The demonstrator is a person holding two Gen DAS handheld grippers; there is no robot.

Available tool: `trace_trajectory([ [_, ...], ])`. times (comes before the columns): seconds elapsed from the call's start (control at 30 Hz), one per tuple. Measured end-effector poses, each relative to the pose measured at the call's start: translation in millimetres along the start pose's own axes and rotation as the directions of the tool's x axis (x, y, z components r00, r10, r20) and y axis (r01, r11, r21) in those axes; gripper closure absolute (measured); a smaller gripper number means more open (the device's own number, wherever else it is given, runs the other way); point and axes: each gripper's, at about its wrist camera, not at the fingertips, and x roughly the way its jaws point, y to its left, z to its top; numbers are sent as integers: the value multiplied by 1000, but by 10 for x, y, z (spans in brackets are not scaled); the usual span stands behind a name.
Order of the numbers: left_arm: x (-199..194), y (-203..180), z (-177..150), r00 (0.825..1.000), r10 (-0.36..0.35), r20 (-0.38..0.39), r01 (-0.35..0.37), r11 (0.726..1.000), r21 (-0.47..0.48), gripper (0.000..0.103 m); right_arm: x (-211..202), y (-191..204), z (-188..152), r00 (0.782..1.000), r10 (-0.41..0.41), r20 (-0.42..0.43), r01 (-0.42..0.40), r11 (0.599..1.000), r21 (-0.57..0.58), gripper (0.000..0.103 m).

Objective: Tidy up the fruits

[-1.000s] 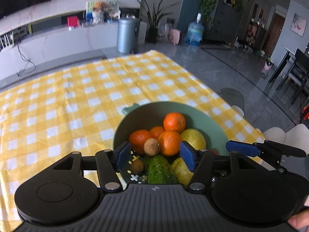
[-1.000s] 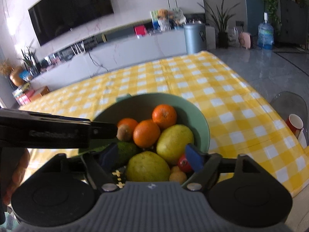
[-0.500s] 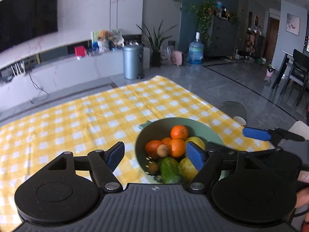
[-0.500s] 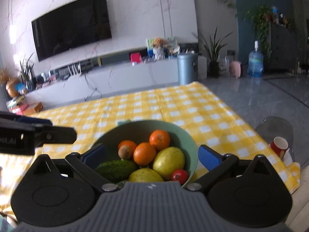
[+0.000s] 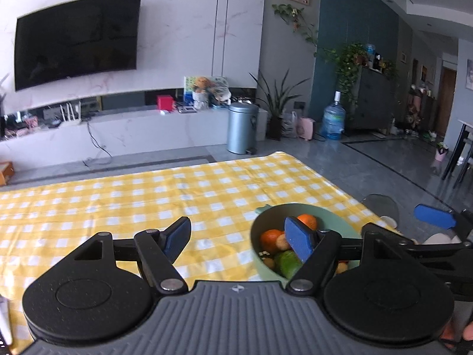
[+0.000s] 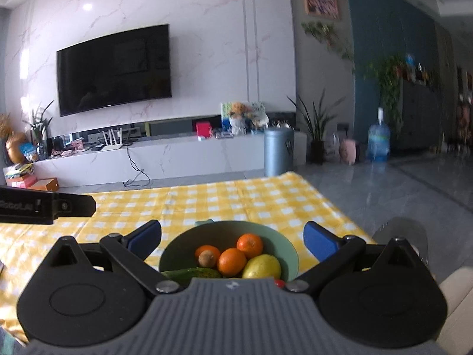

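- The table (image 5: 124, 204) is covered by a yellow-and-white checked cloth and is seen from both wrist views.
- A green bowl (image 6: 275, 239) is set near the table's right-hand front corner; the fruits are gathered inside it.
- The left gripper (image 5: 236, 238) is held above the cloth, angled slightly downward, just left of the bowl; its fingers (image 5: 177, 236) have just been opening and are spread wide, with nothing pinched between them.
- The right gripper (image 6: 232, 238) is held over the near side of the bowl, pointed slightly downward; its fingers (image 6: 319, 241) have also just been opening and are spread wide on either side of the bowl without touching it.
- In the bowl, a yellow fruit (image 6: 261, 266), three oranges (image 6: 232, 261), a green cucumber-like piece (image 6: 192, 273) and a small brown fruit (image 6: 207, 259) are seen.
- Partly legible lettering, seemingly "RobotAI", is printed on the left gripper's side as seen from the right wrist view.
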Motion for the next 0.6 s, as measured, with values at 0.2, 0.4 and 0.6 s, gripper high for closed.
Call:
trace_trajectory([
  [0.2,92,-57,-222,994,100,-34,-96,991,97,17,-15,76,-182,998,40,-50,-41,999,-32,4],
  [0.4,284,-35,-383,989,89,-122,-79,993,84,17,154,102,-325,987,22,-162,-26,999,-29,4],
  [0.6,368,40,-486,980,79,-185,-72,997,42,17,304,2,-421,975,7,-223,1,999,37,4],
])
